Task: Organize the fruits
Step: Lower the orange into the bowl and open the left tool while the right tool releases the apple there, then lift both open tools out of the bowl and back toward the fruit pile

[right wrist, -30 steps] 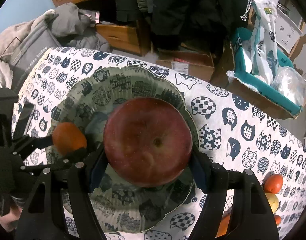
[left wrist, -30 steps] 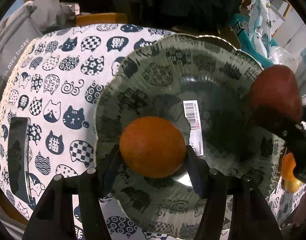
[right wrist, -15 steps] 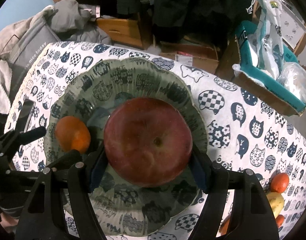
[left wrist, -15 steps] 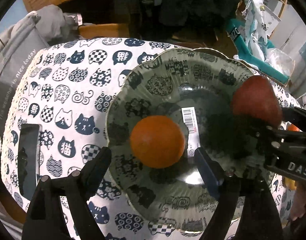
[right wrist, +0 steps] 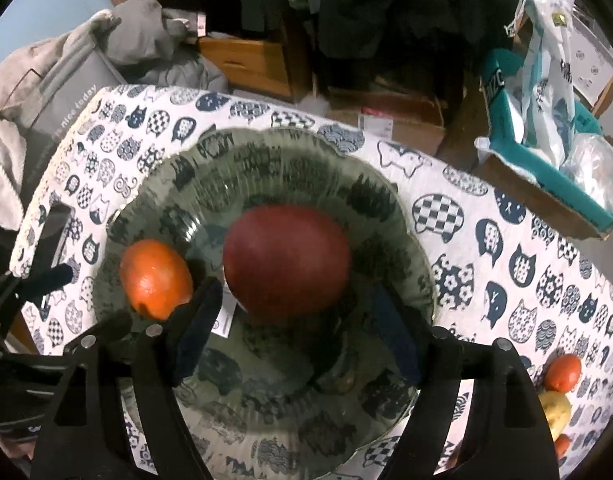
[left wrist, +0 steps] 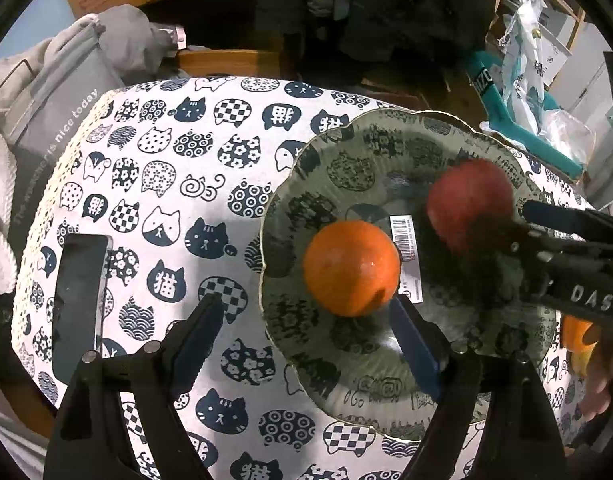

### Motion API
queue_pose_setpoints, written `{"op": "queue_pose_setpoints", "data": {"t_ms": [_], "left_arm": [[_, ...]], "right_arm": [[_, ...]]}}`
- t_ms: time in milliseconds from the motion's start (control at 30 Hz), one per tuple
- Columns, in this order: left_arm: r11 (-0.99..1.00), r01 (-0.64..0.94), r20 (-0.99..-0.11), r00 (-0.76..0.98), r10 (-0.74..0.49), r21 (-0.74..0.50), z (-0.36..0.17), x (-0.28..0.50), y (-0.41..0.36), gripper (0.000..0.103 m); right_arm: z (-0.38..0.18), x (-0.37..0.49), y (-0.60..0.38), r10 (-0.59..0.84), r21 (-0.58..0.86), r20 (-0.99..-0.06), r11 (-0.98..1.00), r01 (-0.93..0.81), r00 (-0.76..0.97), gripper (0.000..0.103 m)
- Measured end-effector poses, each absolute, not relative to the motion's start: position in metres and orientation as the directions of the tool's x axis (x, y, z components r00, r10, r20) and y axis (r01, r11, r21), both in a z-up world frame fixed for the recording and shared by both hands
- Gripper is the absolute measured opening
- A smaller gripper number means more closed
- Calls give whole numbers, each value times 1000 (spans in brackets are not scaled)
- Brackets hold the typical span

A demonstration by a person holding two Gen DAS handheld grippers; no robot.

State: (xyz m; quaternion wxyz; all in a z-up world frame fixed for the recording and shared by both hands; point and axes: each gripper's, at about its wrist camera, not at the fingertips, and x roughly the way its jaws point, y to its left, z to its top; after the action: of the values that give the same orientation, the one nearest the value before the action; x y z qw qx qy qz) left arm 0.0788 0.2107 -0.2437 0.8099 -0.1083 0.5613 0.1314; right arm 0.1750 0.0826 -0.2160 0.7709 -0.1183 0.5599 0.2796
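From the left wrist camera, the left gripper (left wrist: 304, 322) stands wide and empty above the cat-print tablecloth (left wrist: 174, 184). The round orange fruit (left wrist: 351, 267) lies just ahead of its right finger, free of both pads, in the dark patterned scalloped plate (left wrist: 326, 168). Beyond it to the right sits the red apple (left wrist: 468, 200), with the right gripper (left wrist: 506, 236) at it. A dark phone (left wrist: 80, 304) lies flat off to this gripper's left.

From the right wrist camera, the right gripper's jaws have just been opening — the apple rests on the plate just ahead of the fingertips, and no pad seems to press it. The orange sits to its left, near the left finger. More small fruits (right wrist: 562, 372) wait on the cloth to the far right.

Both fruits look delivered, so this reads as the release step. Next, I would lift both grippers clear without nudging either fruit, then send one to the loose fruits on the right.
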Motion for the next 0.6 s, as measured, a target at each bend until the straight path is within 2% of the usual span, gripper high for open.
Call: {"op": "queue_pose_setpoints", "data": {"t_ms": [167,600], "left_arm": [[941,-336,-931,355,91,-36,-234,75,209,86],[948,-310,-894,440,81,-67,-195,67,191,86]], "right_arm": [[-204,172,79,307,128,-921,818,-560,238,78],[-150,150,51,259,-6,-878,836,-548,404,78]]}}
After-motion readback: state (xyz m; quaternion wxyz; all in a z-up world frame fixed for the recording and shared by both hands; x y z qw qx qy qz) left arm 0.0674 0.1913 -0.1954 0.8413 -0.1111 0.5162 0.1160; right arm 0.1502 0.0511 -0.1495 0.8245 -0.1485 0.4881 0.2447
